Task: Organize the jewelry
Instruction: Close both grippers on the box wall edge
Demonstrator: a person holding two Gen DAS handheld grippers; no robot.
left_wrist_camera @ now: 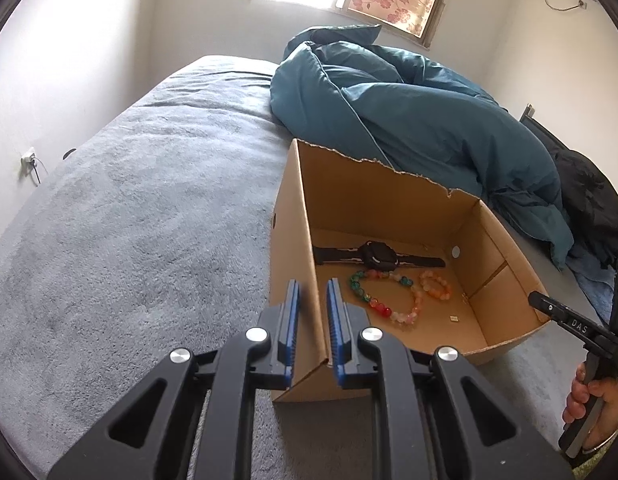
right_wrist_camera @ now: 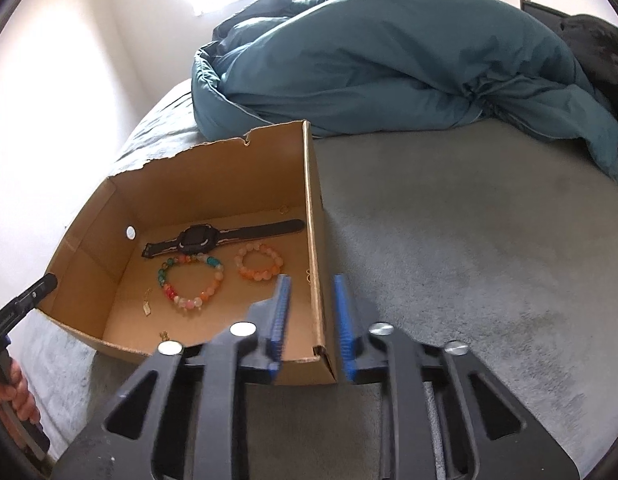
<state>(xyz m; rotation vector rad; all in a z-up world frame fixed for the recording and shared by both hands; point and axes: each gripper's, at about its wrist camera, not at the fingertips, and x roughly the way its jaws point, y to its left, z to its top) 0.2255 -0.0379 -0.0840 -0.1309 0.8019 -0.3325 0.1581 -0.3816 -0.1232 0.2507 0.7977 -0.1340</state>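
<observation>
— Claws first: where are they?
— Left claw (left_wrist_camera: 313, 284) straddles the near-left wall of the box (left_wrist_camera: 373, 208), jaws narrow; whether the pads pinch I cannot tell. Right claw (right_wrist_camera: 312, 280) straddles the near-right wall, jaws apart, not pressing.
— And the jewelry?
— On the bed (left_wrist_camera: 129, 220), all inside the box: watch (left_wrist_camera: 375, 258) along the far side, the multicoloured bracelet (left_wrist_camera: 383, 311) nearer, the orange bracelet (left_wrist_camera: 445, 292) to its right, and a tiny gold piece (right_wrist_camera: 147, 306) loose on the floor of the box.
— So which step?
— Sorting looks done; probably taking hold of the box. Next, both claws should pinch evenly and keep it level.
</observation>
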